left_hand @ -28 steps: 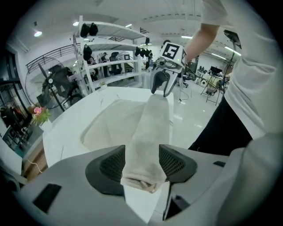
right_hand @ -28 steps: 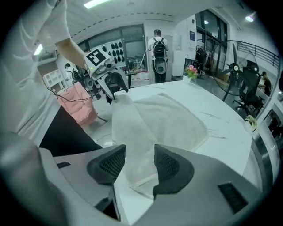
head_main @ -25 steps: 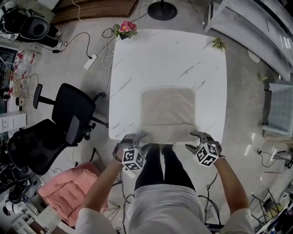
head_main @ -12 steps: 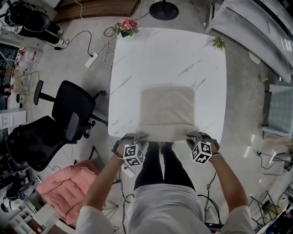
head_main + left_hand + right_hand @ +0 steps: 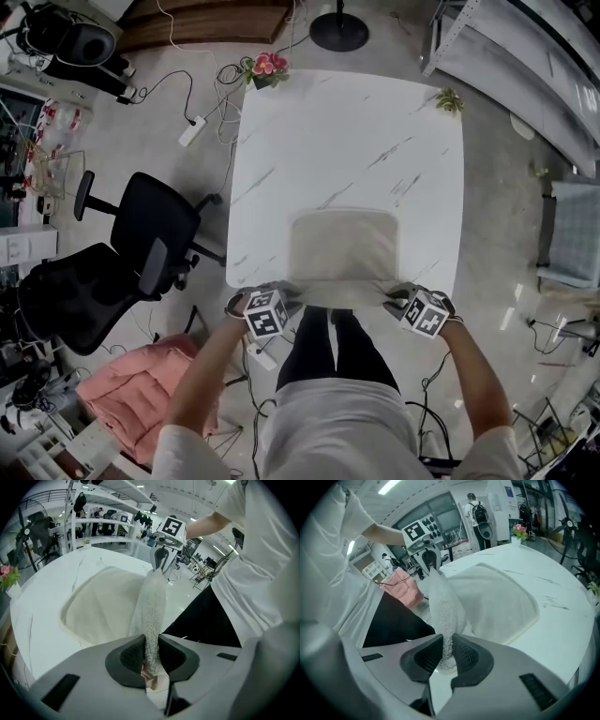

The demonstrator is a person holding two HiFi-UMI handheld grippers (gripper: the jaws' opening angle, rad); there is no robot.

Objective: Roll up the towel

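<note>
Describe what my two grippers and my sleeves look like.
The left gripper and right gripper have light grey moulded bodies, with dark ribbed pads lining the jaws. Each carries a cube with black-and-white square markers: the left cube and the right cube. The sleeves are white and short.

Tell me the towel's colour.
The towel is plain cream, best seen in the right gripper view.
</note>
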